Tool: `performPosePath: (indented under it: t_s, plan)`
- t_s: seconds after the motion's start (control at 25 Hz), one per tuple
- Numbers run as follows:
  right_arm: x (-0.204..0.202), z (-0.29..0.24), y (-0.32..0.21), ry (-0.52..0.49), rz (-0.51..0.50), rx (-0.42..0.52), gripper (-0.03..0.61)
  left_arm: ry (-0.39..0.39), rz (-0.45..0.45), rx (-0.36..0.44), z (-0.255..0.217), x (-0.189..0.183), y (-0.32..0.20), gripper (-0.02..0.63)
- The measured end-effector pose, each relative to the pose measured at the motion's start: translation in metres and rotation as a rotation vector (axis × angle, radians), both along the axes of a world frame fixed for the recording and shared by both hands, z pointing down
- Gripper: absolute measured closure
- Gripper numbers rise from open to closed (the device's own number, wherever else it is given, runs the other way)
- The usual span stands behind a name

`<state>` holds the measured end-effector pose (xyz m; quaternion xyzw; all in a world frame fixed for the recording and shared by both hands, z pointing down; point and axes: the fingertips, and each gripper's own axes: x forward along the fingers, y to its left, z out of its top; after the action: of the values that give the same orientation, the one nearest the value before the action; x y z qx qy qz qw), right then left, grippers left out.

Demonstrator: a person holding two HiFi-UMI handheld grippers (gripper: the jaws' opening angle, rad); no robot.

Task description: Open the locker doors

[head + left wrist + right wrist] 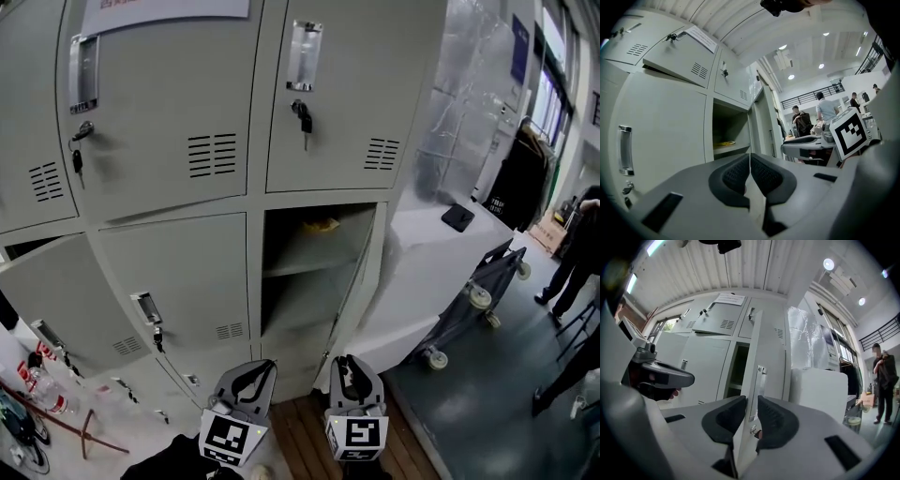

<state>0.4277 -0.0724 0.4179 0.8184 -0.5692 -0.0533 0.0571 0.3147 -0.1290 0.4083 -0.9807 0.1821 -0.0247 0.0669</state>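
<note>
- Far left, head view: small clutter (47,389) low by the frame edge is cut off, too jumbled to name.
- Lower-left door (52,295) is swung out and tilted. Its left side runs out of frame, with a dark gap above it.
- Upper doors (159,103) have their tops cut by the frame, and keys (79,142) hang in the locks. There is a shadow line under the left one; can't tell if it is latched.
- Left gripper (251,368) is low in front of the lockers. The hand holding it is hidden below the frame. In the left gripper view its (750,160) pads are together at the tips with nothing between them.
- Open compartment (309,277) has one shelf and is dark at the back. The yellowish thing (321,225) on the shelf is too small to name.
- Open locker door (361,281) shows edge-on in the head view, so its face is hidden there. The right gripper view shows the face (752,348) and handle plate (761,371).
- Right gripper (349,364) is near that door's lower end. In its own view (751,401) the jaws stand partly apart with the door edge lined up in the gap. Whether the pads touch it is unclear.
- White block (422,272) sits just beside the open door, so there is little swing room on that side. The black flat thing (457,217) on top is unclear.
- Wheeled cart (473,300) leans near the block, with open dark floor (487,403) beyond it.
- Right edge: people (572,253) are cut off by the frame.
</note>
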Motion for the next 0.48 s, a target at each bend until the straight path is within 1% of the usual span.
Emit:
performPosePath:
  t_s: [0.16, 0.28, 0.4, 0.48]
  plan:
    - [0.017, 0.001, 0.021, -0.001, 0.074, -0.001, 0.496, 0.0, 0.044, -0.004, 0.0, 0.01, 0.011, 0.588]
    - [0.03, 0.002, 0.036, 0.0, 0.13, -0.007, 0.502, 0.038, 0.076, 0.005, -0.001, 0.017, 0.018, 0.588]
    - [0.045, 0.002, 0.049, -0.001, 0.187, -0.008, 0.512, 0.04, 0.101, -0.011, -0.001, 0.024, 0.025, 0.588]
    - [0.056, 0.002, 0.057, 0.0, 0.225, -0.01, 0.525, 0.065, 0.119, 0.016, -0.003, 0.03, 0.027, 0.588]
